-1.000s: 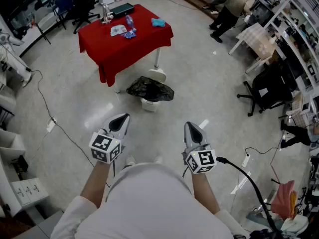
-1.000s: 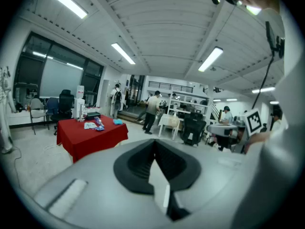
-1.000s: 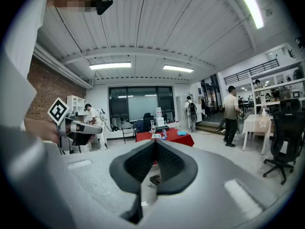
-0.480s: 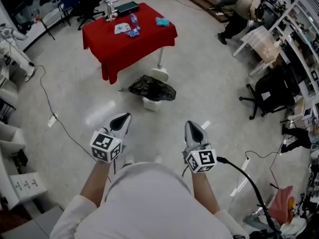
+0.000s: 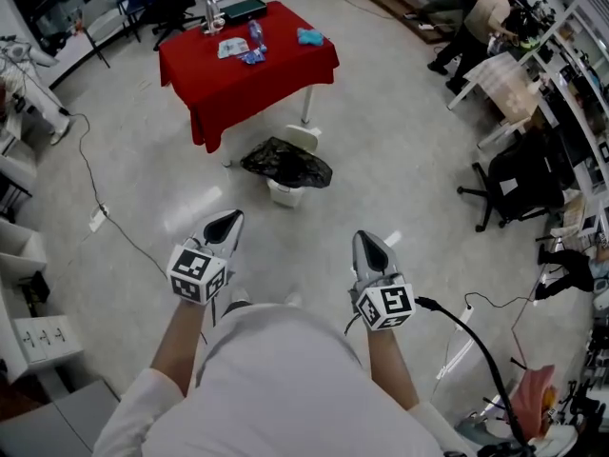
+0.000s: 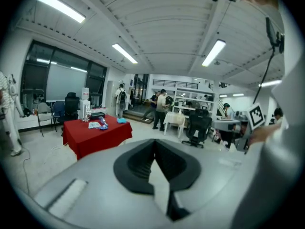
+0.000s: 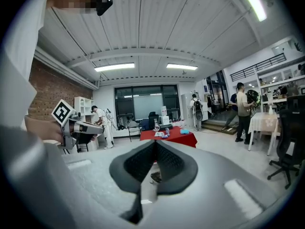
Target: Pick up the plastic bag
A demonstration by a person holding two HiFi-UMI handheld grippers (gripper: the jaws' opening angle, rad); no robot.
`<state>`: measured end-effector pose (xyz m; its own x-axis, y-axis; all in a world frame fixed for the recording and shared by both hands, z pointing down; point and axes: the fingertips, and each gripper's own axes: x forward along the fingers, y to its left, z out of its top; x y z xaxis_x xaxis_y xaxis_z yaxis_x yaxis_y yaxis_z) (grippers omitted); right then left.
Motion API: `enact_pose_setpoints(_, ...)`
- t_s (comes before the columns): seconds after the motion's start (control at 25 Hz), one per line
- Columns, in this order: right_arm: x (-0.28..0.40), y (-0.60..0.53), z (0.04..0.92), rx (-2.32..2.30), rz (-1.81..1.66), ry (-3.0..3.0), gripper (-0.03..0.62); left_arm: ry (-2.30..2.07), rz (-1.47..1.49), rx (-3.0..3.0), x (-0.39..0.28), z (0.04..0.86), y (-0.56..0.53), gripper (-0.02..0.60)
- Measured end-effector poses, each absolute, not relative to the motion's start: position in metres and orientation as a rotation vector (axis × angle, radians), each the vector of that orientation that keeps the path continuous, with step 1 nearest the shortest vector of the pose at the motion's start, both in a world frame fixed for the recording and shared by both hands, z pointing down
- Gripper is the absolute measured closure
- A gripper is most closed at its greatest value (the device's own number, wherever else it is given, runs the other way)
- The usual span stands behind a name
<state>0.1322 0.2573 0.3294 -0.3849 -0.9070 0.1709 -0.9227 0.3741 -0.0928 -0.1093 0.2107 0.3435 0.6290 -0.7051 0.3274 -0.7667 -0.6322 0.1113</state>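
Close to your body you hold the grey left gripper (image 5: 231, 218) and right gripper (image 5: 367, 237), both clenched shut on nothing. Well ahead of them, roughly midway between their lines, the crumpled black plastic bag (image 5: 285, 164) drapes over a small white bin (image 5: 283, 195), near the red-clothed table (image 5: 249, 65) beyond.

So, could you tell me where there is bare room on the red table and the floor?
On the red table the near half is bare; its far half is crowded by a bottle, papers and a blue cloth. Open floor lies between the black plastic bag over the white bin and the left gripper and right gripper; a cable borders it leftward.
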Motion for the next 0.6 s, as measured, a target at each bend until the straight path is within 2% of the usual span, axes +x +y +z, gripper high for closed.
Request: enact_pose_setpoints(0.6,0.178,0.253,0.368,1.594,0.337,-2.548,0.594,-1.247,0.396,2.57,-0.073,0.367,0.207,0.578)
